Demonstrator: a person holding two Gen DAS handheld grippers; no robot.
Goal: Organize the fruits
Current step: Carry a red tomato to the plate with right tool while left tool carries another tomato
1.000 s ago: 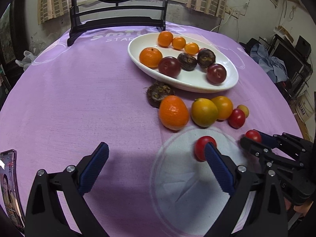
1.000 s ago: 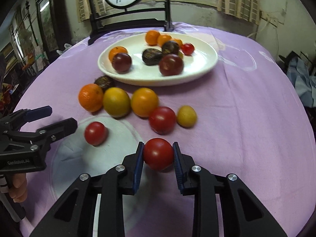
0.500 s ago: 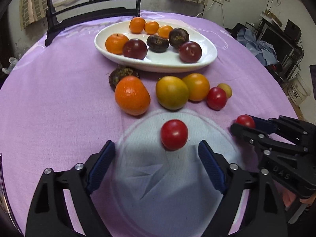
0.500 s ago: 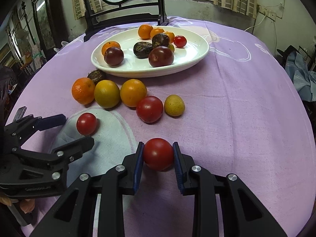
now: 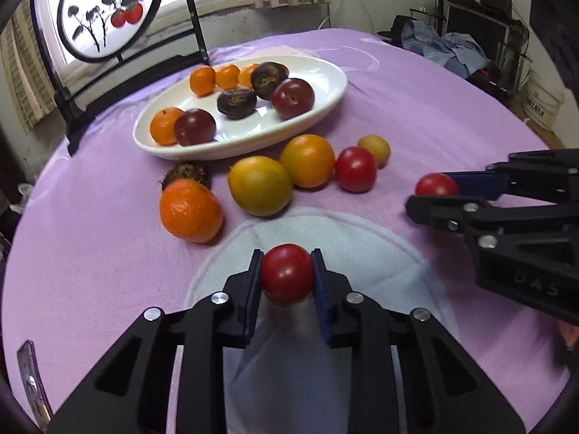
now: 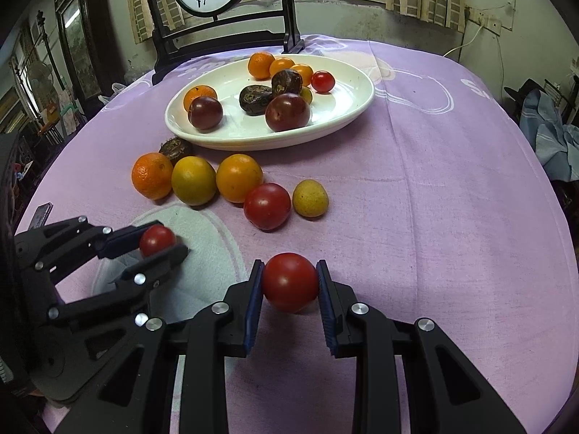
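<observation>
Now your left gripper [image 5: 287, 274] has just closed on a small red tomato [image 5: 287, 273] over the white cloth [image 5: 362, 238]; your right gripper [image 6: 290, 282] clamps another tomato [image 6: 290, 281]. Next, carry both, probably to the white plate [image 6: 358, 105].

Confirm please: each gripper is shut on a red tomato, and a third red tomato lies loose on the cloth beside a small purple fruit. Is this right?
One detail is wrong. The small fruit beside the loose tomato is yellow, not purple; the right wrist view shows it clearly. The rest holds: the left gripper and the right gripper are each shut on a red tomato, and the third lies loose on the cloth.
</observation>
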